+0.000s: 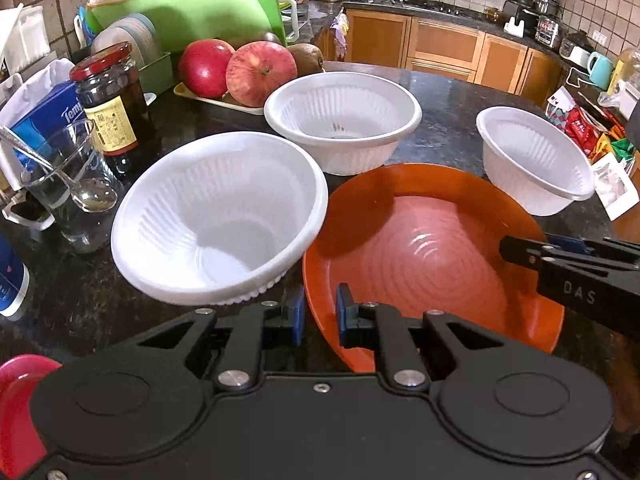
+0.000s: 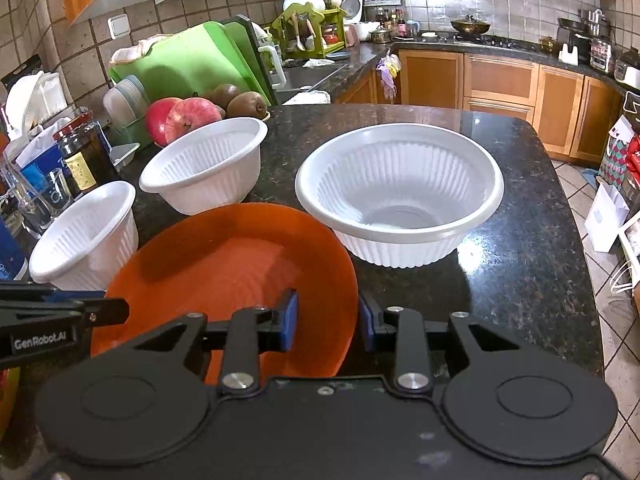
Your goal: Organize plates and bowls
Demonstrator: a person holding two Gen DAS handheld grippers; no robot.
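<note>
An orange plate (image 1: 432, 248) is tilted above the dark counter, held by both grippers. My left gripper (image 1: 320, 314) straddles its left rim, jaws close around the edge. My right gripper (image 2: 326, 322) straddles its right rim (image 2: 348, 280), blue pads on either side. Three white ribbed bowls stand on the counter: one near left (image 1: 216, 216), one behind (image 1: 344, 116), one at right (image 1: 532, 160). In the right wrist view they are at left (image 2: 84, 236), middle (image 2: 204, 164) and right (image 2: 400, 192).
A glass with a spoon (image 1: 68, 184), a red-lidded jar (image 1: 110, 96) and a tissue pack (image 1: 44, 112) stand at the left. Apples on a tray (image 1: 240, 68) and a green dish rack (image 1: 188, 12) are behind. A pink item (image 1: 16, 408) lies near left. The counter's edge (image 2: 576, 240) drops off on the right.
</note>
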